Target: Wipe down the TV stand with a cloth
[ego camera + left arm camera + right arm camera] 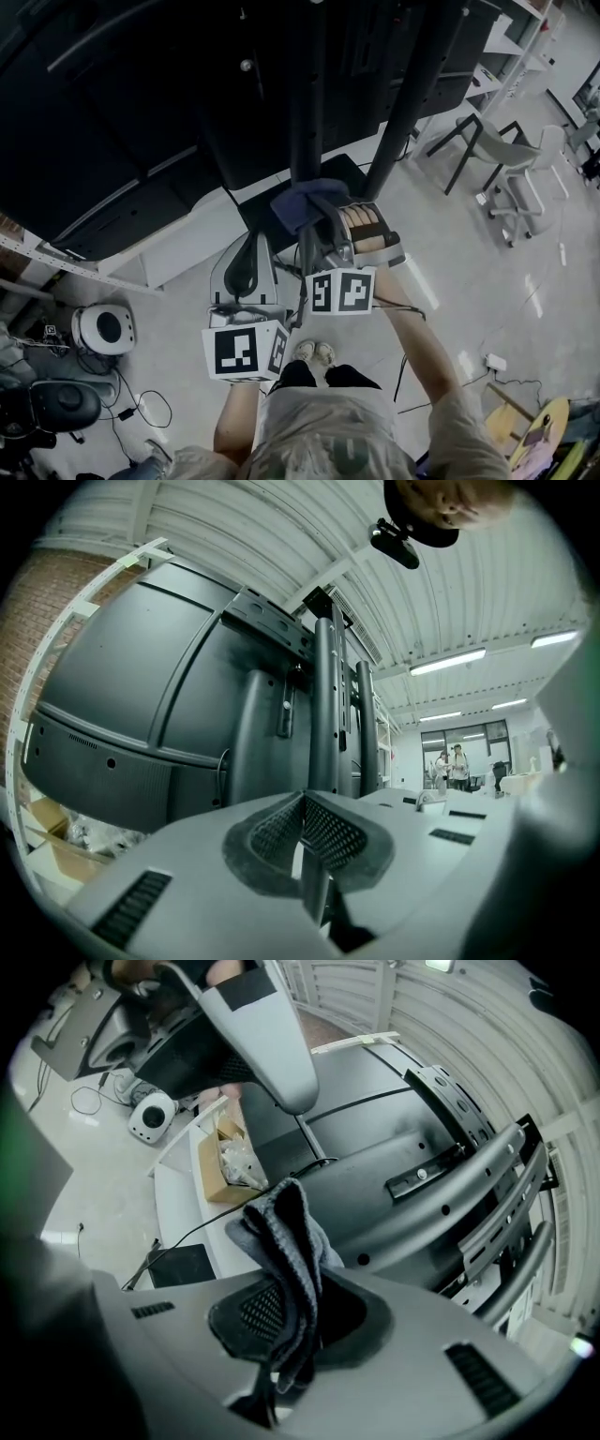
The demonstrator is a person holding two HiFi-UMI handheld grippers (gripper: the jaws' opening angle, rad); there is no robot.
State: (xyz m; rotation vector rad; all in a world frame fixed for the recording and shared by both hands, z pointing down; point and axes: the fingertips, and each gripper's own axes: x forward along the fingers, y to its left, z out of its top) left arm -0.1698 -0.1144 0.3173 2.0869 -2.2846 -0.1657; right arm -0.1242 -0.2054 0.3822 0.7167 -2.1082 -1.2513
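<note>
The TV stand's two black poles [307,103] rise in front of me, behind the dark back of the TV [122,112]. My right gripper [325,223] is shut on a blue-grey cloth [306,202], and the bunched cloth is pressed against the nearer pole. In the right gripper view the cloth [286,1241] sticks up from between the jaws, next to the TV's back [403,1166]. My left gripper [249,251] hangs lower left of the cloth, apart from the stand. In the left gripper view the left gripper [304,829] has its pads together with nothing between them, facing the poles [324,705].
A white base [183,246] and a black foot plate [349,174] lie under the stand. A white robot vacuum [104,329] and cables sit on the floor at left. Chairs [514,161] stand at right. An open cardboard box [223,1162] sits by the base. People [450,765] stand far off.
</note>
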